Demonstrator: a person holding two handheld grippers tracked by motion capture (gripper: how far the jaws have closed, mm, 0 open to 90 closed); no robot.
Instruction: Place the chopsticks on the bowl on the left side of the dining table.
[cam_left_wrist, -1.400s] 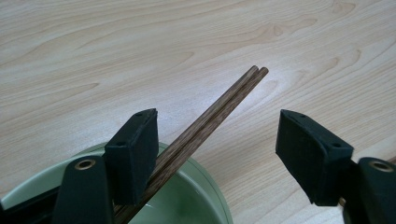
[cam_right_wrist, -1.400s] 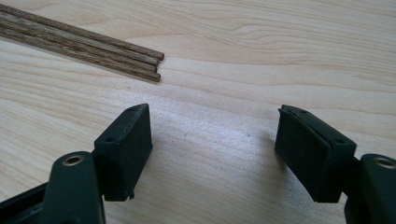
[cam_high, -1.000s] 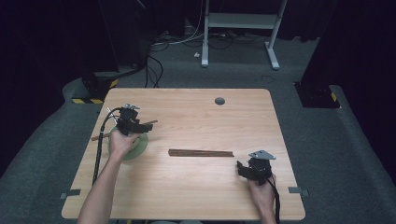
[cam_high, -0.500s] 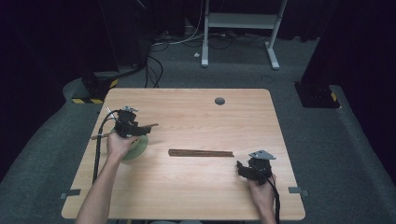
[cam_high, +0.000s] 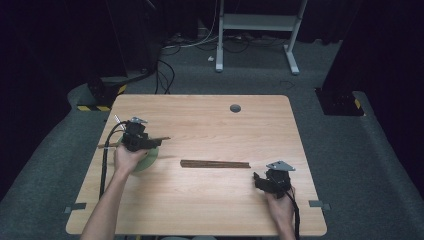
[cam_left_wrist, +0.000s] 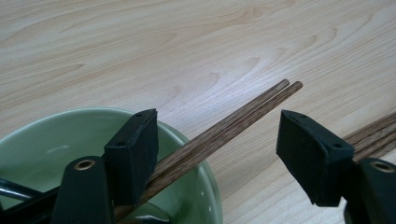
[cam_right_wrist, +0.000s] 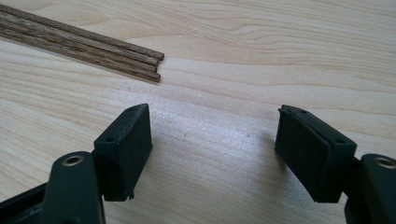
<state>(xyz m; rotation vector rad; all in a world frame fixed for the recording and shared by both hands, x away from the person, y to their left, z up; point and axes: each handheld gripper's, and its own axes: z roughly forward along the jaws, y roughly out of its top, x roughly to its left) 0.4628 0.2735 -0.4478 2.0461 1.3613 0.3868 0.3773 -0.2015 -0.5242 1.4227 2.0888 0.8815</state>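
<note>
While the left tongs (cam_high: 136, 141) hover over the green bowl (cam_high: 146, 161) at the left side of the counter (cam_high: 210, 120), their jaws stand wide apart. In the left gripper view, two brown chopsticks (cam_left_wrist: 219, 133) lie across the rim of the bowl (cam_left_wrist: 196, 186) and point out over the wood; they pass just beside the left jaw, and the right jaw is well apart from them. Near the middle of the counter lies a bundle of chopsticks (cam_high: 215, 164), flat on the wood. At the right side, the right tongs (cam_high: 270, 182) rest low near the front edge, also wide open and holding nothing. In the right gripper view, the ends of the bundle (cam_right_wrist: 140, 63) lie beyond the jaws, apart from them.
</note>
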